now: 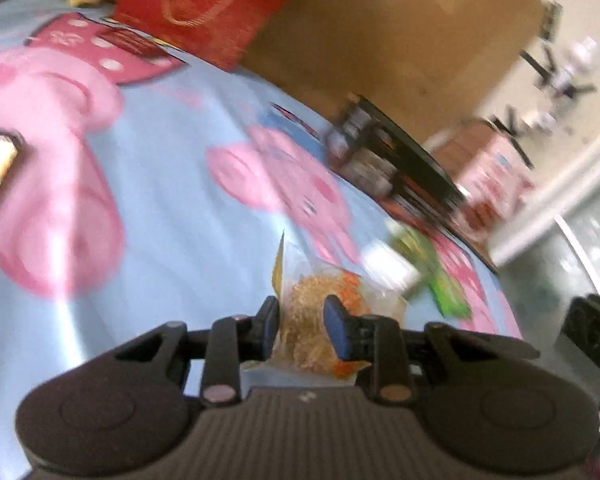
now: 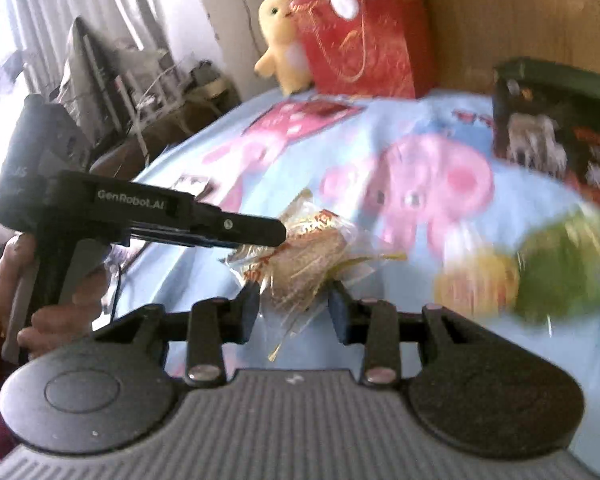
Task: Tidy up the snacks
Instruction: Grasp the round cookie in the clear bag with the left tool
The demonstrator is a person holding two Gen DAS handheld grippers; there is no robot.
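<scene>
Both grippers tilt downward over the cartoon bedsheet [image 2: 308,148]. The left gripper [image 1: 302,326] clamps a clear-wrapped golden snack packet [image 1: 312,312]; the right gripper [image 2: 294,306] straddles it, jaws apart. Beyond lies a dark snack box [image 2: 560,140].

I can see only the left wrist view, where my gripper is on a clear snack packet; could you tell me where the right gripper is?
Observer: The right gripper straddles that same snack packet; I cannot tell whether its pads press on it.
Operator: Thank you. What lies beside the green packet?
Observer: A blurred yellow packet lies just left of the green packet.
Operator: Is my gripper visible there?
Observer: Yes. The left gripper reaches in from the left with its tip on the packet's upper end, and a hand is wrapped around its handle.
</scene>
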